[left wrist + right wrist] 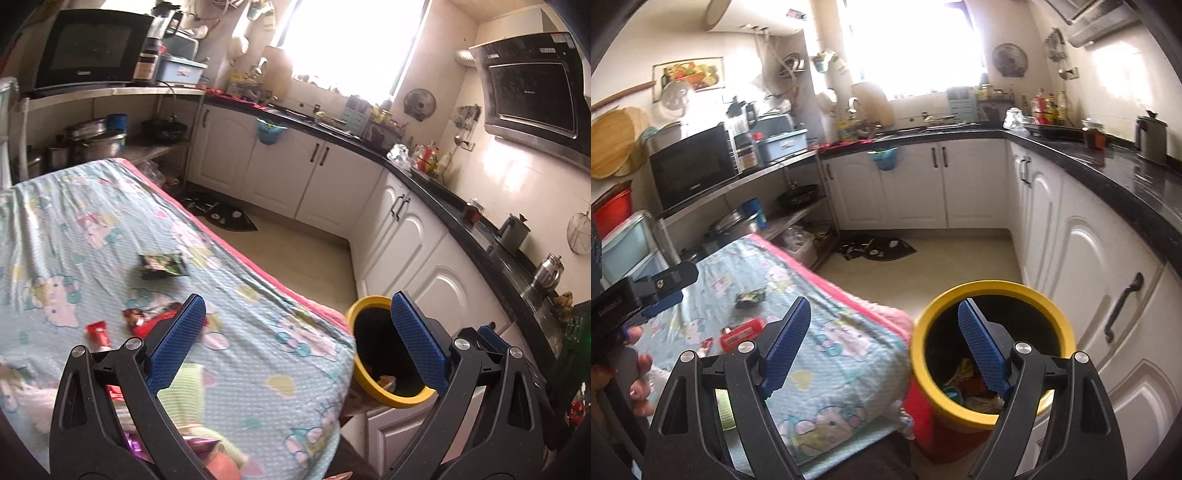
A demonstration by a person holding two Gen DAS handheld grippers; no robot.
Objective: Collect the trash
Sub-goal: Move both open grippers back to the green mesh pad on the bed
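Right hand-held gripper (886,343) tilts downward – jaws spread, empty; above yellow bin (991,354).

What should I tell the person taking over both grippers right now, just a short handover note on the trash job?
Left gripper: open, nothing between its fingers, hanging over the near edge of the table.
Right gripper: open and empty, above the yellow-rimmed bin.
Bin stands on the floor at the table's right corner; some trash already lies in it.
Left on the patterned tablecloth: dark green wrapper farther back, red wrapper nearer, small red piece beside it, plus pink and purple scraps at the near edge, partly hidden by the left gripper.
To do: pick these up and drop each into the bin.
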